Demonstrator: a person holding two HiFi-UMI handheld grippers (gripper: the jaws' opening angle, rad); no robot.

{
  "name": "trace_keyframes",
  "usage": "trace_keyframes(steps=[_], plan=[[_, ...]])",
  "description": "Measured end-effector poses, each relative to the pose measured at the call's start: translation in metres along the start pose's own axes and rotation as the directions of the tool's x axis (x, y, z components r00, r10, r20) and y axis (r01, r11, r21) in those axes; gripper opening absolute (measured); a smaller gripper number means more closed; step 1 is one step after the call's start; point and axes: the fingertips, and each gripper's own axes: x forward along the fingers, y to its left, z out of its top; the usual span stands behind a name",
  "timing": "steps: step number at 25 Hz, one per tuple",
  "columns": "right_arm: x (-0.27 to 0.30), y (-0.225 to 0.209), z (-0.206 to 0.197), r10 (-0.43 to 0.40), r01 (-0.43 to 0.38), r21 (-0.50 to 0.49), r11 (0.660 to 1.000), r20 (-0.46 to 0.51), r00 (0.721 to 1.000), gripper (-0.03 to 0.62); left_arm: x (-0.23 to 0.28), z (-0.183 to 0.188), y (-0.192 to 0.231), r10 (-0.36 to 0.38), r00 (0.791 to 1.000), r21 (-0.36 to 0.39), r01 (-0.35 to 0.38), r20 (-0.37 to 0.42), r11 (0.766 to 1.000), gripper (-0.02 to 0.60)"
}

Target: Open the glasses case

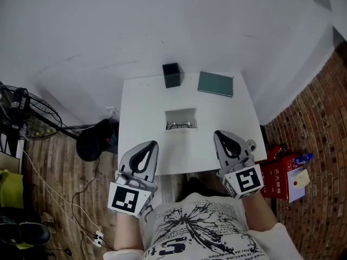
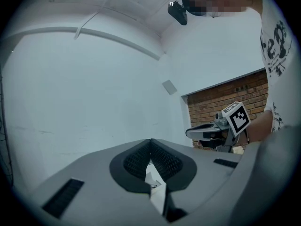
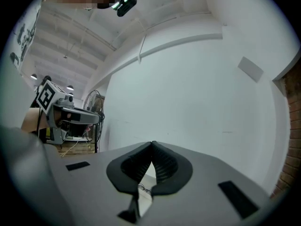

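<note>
- The left gripper (image 1: 153,144) and the right gripper (image 1: 218,135) are hovering over the near edge of the white table (image 1: 142,104). Each is clenching its jaws tip to tip on nothing. If they are reaching the case while shut like this, they are likely just shoving it along instead of gripping it.
- The shallow white tray (image 1: 180,112) with a pair of glasses (image 1: 179,125) in it is sitting in the middle of the table, between the grippers and the far things. A low reach across it is risking a knock to the tray or a snag on the frames.
- What I am taking for the glasses case (image 1: 215,83), a flat dark green thing, is lying closed at the far right of the table, close to its far edge.
  - A push from the near side is risking sliding it off that edge.
  - If only one gripper is lifting the lid with nothing pinning the base, the whole case is probably coming up unopened.
- The black box (image 1: 172,75) is standing just left of the case, and a left gripper coming in to steady the case is risking tipping it.
</note>
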Motion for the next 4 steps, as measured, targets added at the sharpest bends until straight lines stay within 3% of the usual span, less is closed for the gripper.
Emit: trace_keyframes(steps=[4], plan=[[0.001, -0.0014, -0.0026, -0.009, 0.01, 0.01, 1.0, -0.007, 1.0, 0.012, -0.0009, -0.0044, 0.002, -0.008, 1.0, 0.0, 0.008, -0.002, 1.0, 0.014]])
